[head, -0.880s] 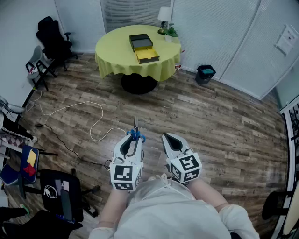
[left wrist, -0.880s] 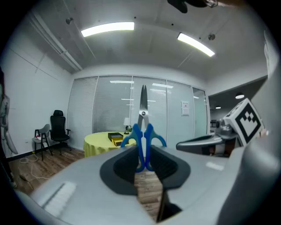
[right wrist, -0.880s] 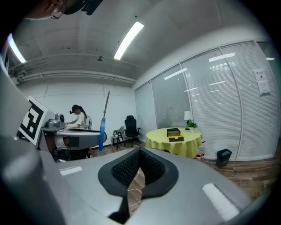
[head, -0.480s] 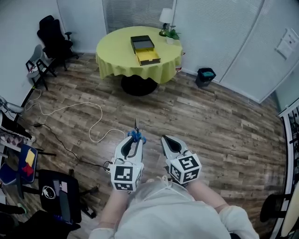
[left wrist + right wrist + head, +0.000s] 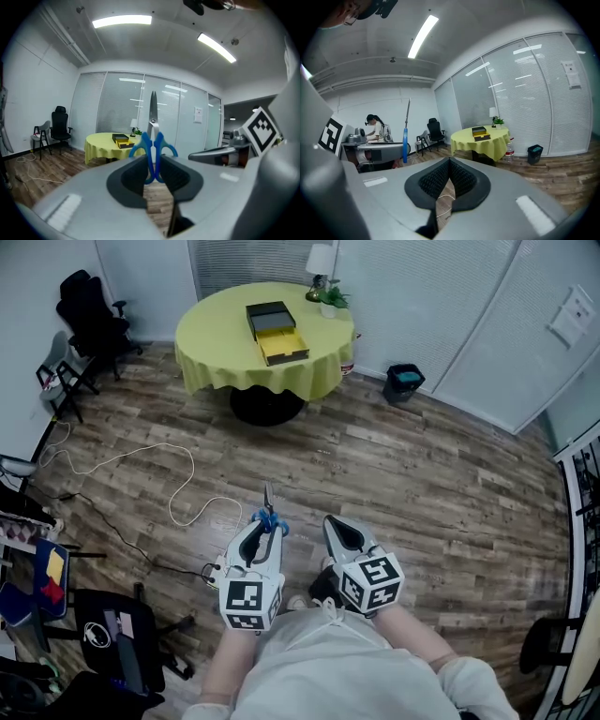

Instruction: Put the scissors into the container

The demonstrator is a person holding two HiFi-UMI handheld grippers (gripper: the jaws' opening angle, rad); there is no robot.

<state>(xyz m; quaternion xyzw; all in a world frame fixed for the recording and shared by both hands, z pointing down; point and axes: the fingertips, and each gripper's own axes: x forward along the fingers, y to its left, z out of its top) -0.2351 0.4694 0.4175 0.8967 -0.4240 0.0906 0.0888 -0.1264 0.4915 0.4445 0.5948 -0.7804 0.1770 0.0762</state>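
My left gripper (image 5: pixel 263 527) is shut on a pair of scissors (image 5: pixel 269 516) with blue handles, the steel blades pointing forward and up. In the left gripper view the scissors (image 5: pixel 153 140) stand upright with the handles pinched between the pads. Beside it, my right gripper (image 5: pixel 331 523) is shut with nothing in it, its pads (image 5: pixel 440 177) meeting at the tip. The container (image 5: pixel 273 332), a black box with a yellow drawer pulled out, sits on a round yellow table (image 5: pixel 217 343) far ahead across the wooden floor. It also shows as the container (image 5: pixel 479 132) in the right gripper view.
A white cable (image 5: pixel 178 493) loops over the floor to the left. A black office chair (image 5: pixel 89 315) stands at far left, a small bin (image 5: pixel 405 381) right of the table. A lamp and plant (image 5: pixel 322 263) stand on the table's far edge. Dark chairs (image 5: pixel 122 634) crowd the lower left.
The table and container have shifted up and left in the head view as the person moves. A shoe now shows between the grippers. Both grippers keep their hold and spacing.
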